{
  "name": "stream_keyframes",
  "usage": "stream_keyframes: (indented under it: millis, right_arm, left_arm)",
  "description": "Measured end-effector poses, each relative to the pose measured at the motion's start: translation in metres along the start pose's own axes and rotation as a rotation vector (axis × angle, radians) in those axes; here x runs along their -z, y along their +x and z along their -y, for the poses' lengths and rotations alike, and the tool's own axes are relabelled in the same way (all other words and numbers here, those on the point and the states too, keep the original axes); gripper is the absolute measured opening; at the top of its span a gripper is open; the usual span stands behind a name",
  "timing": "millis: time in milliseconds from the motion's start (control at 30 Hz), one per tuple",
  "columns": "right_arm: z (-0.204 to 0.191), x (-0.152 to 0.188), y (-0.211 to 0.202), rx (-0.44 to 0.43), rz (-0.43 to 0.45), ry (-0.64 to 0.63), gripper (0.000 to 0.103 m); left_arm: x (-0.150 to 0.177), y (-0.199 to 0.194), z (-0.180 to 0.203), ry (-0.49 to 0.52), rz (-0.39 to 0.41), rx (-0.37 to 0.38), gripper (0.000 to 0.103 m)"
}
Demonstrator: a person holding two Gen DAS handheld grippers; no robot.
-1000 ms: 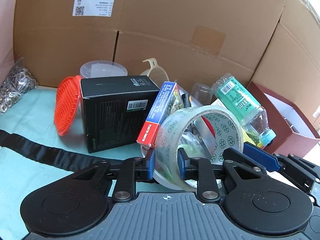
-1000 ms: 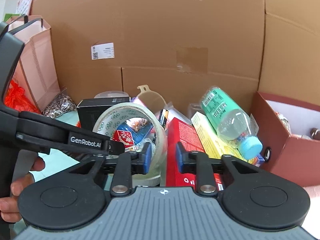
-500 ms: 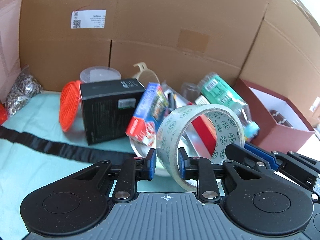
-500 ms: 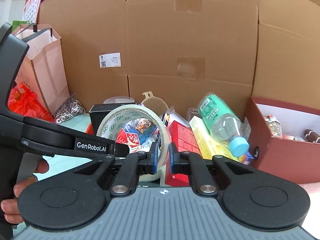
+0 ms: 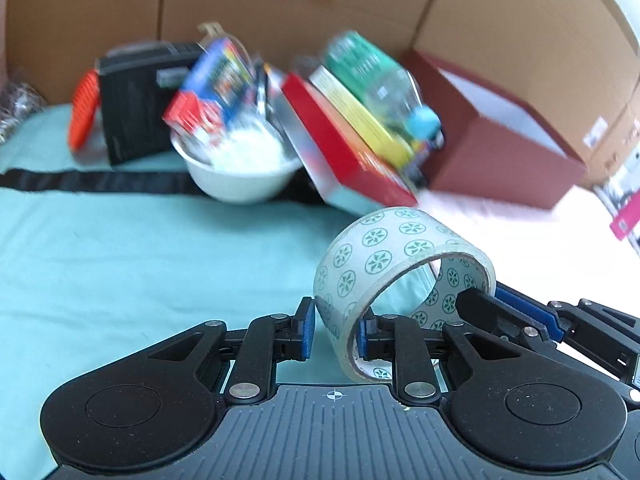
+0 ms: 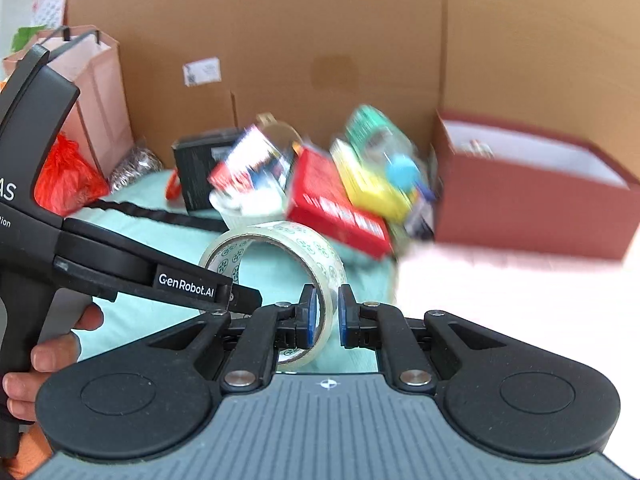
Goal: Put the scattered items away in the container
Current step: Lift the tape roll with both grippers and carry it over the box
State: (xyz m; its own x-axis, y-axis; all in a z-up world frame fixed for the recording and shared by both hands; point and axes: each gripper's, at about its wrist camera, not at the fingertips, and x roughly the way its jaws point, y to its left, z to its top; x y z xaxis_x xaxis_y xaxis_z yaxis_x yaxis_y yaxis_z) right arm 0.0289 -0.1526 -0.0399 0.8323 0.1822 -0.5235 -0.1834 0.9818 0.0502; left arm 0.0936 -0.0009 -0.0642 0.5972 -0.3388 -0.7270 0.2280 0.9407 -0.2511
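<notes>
A roll of clear tape [image 5: 384, 248] with green flower print hangs above the teal cloth, gripped from two sides. My left gripper [image 5: 334, 334] is shut on the roll's left wall. My right gripper [image 6: 325, 316] is shut on the opposite wall of the tape roll [image 6: 304, 244], and its blue pad shows at the right of the left wrist view. The dark red box [image 5: 500, 148] with a white inside stands open at the right, beyond the roll. A hand [image 6: 44, 352] holds the left gripper's handle.
A blurred pile lies ahead: a white bowl [image 5: 240, 176], a black box [image 5: 132, 104], a red box [image 5: 344, 148], a green bottle [image 5: 376, 76] and an orange brush [image 5: 82, 116]. A black strap [image 5: 80, 180] crosses the cloth. Cardboard walls [image 6: 320, 40] close the back; a pink paper bag [image 6: 96, 92] stands at the left.
The right gripper's jaws closed on the roll's wall. Both grippers then drew back from the pile with the roll between them, and the pile now looks smaller and further away.
</notes>
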Motion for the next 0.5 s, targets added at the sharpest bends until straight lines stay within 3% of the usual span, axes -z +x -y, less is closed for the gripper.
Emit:
stream_keyframes:
  millis: [267,300,333,500]
  right_arm:
    - [0.011,0.005,0.006,0.015,0.008,0.048,0.013]
    - [0.011,0.005,0.009,0.017,0.009,0.052,0.013]
    - [0.012,0.004,0.012,0.015,0.01,0.056,0.014]
    - [0.018,0.004,0.019,0.016,0.02,0.078,0.014]
  left_arm:
    - [-0.005,0.005,0.011,0.026,0.01,-0.025,0.026]
    - [-0.007,0.007,0.011,0.024,0.007,-0.029,0.029]
    - [-0.008,0.009,0.011,0.02,0.004,-0.034,0.039]
    - [-0.014,0.014,0.012,0.027,0.004,-0.042,0.04]
